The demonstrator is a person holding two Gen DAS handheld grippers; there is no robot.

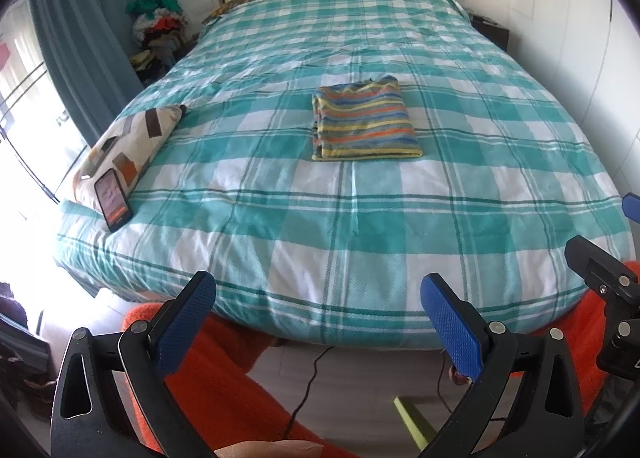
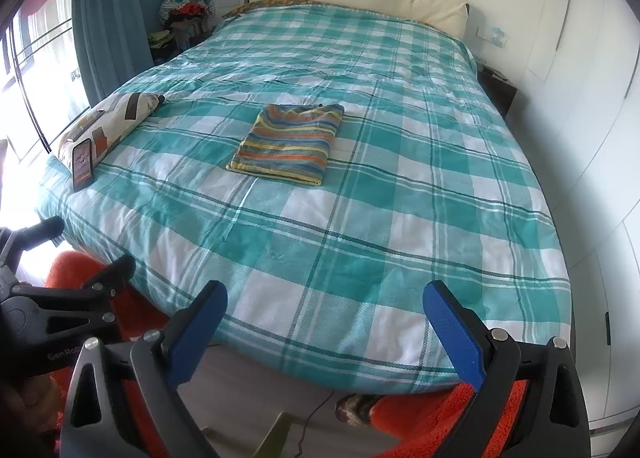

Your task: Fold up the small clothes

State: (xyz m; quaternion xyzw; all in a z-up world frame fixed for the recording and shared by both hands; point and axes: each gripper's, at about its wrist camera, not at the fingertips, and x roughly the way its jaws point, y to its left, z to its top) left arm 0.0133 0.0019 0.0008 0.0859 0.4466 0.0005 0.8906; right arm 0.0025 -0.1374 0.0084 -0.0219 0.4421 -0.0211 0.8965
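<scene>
A striped garment (image 1: 365, 124) in blue, orange and yellow lies folded into a neat rectangle near the middle of the bed (image 1: 360, 218); the right wrist view shows the same garment (image 2: 290, 142) left of centre. My left gripper (image 1: 318, 290) is open, held back past the foot of the bed with nothing between its blue pads (image 1: 188, 322). My right gripper (image 2: 326, 294) is open too, equally far from the garment, its pads (image 2: 452, 332) empty. The right gripper's black frame (image 1: 604, 278) shows at the right edge of the left wrist view.
A patterned pillow (image 1: 128, 146) with a phone (image 1: 112, 198) leaning on it sits at the bed's left edge. A clothes pile (image 1: 160, 22) stands by the teal curtain (image 1: 80, 42). Orange fuzzy fabric (image 1: 224, 378) and a cable (image 1: 308, 386) lie below the bed. White wardrobe doors (image 2: 592, 138) line the right side.
</scene>
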